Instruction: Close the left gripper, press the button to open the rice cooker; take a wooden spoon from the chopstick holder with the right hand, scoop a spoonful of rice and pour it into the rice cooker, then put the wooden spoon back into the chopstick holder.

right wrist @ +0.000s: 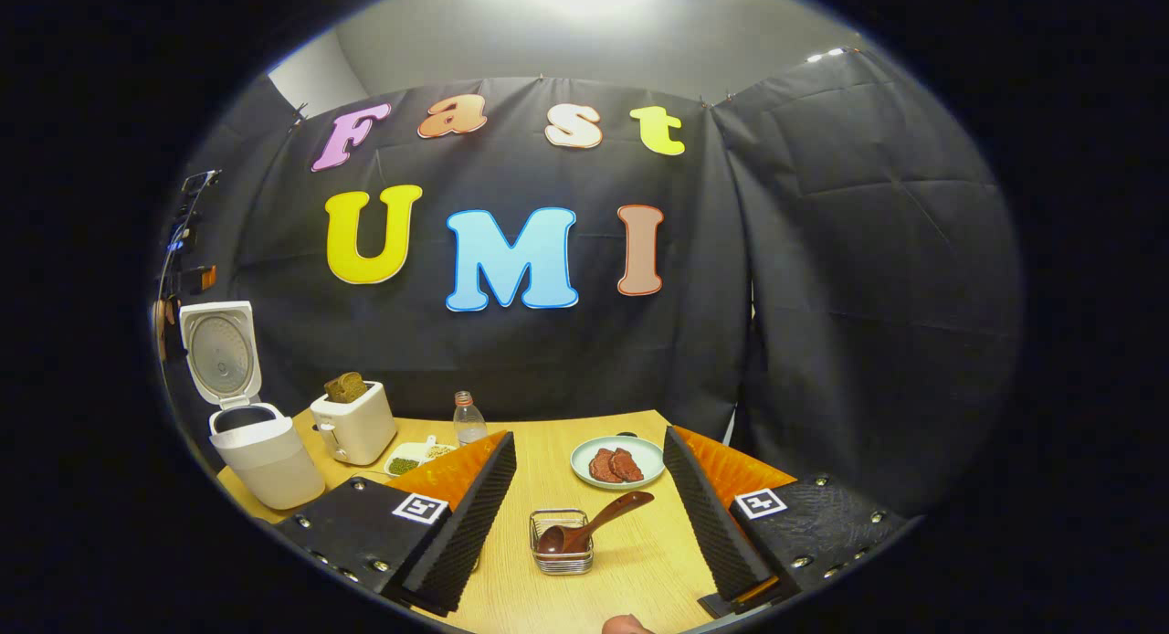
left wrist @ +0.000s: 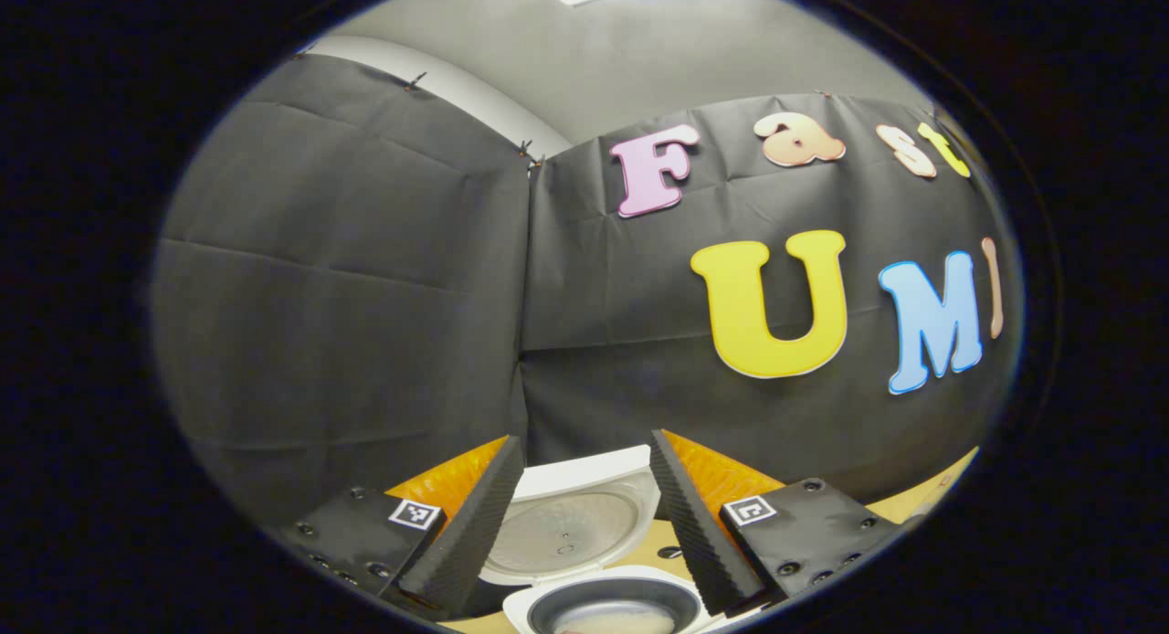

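1. the left gripper (left wrist: 584, 524) sits at the bottom of the left gripper view, its two ridged fingers (left wrist: 466, 538) spread wide apart with nothing between them.
2. seen through that gap is the rice cooker (left wrist: 598, 584), with its lid (left wrist: 571, 520) swung up and open, the round inner plate of the lid facing the camera.
3. below the lid, the dark inner pot (left wrist: 612, 607) shows, with a pale patch at its bottom edge.
4. a strip of wooden table (left wrist: 922, 497) shows beside the right finger.
5. black cloth walls (left wrist: 365, 278) meet at a seam behind the cooker, under a grey ceiling (left wrist: 639, 58).
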Available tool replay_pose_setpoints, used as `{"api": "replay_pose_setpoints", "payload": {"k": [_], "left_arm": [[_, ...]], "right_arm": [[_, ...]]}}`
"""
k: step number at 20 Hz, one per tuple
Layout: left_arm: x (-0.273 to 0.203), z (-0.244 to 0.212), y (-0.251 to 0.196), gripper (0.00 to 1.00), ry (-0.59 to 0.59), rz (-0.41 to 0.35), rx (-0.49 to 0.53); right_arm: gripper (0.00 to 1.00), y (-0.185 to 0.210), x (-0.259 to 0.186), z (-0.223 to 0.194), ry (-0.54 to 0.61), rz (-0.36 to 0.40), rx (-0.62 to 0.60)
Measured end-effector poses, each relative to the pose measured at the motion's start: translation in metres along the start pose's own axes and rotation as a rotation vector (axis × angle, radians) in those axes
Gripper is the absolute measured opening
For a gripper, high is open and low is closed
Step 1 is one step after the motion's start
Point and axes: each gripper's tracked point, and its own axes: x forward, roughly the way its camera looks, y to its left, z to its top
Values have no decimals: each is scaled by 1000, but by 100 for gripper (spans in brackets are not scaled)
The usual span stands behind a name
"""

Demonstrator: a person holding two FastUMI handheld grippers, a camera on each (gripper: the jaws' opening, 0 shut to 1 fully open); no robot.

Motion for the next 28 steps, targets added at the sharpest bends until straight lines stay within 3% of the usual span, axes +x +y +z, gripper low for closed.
{"api": "replay_pose_setpoints", "payload": {"k": [4,5,14,20,28], "left_arm": [[44,-9,9,94,36,32,-11],[55,-15,8,99,50,33,-8],[132,-66,34,96,210,129,14],[125,-76,30,99,255,133,-19],[75,-81,-2,98,288,115,-17]], "right_arm": [[99,11,-8,-10,13,5,-40],[99,12,-9,-13,19,7,-43],[99,2,-16,-22,51,4,-41],[98,3,-16,-16,37,42,-84],[98,-12,-6,-18,60,122,-78]]}}
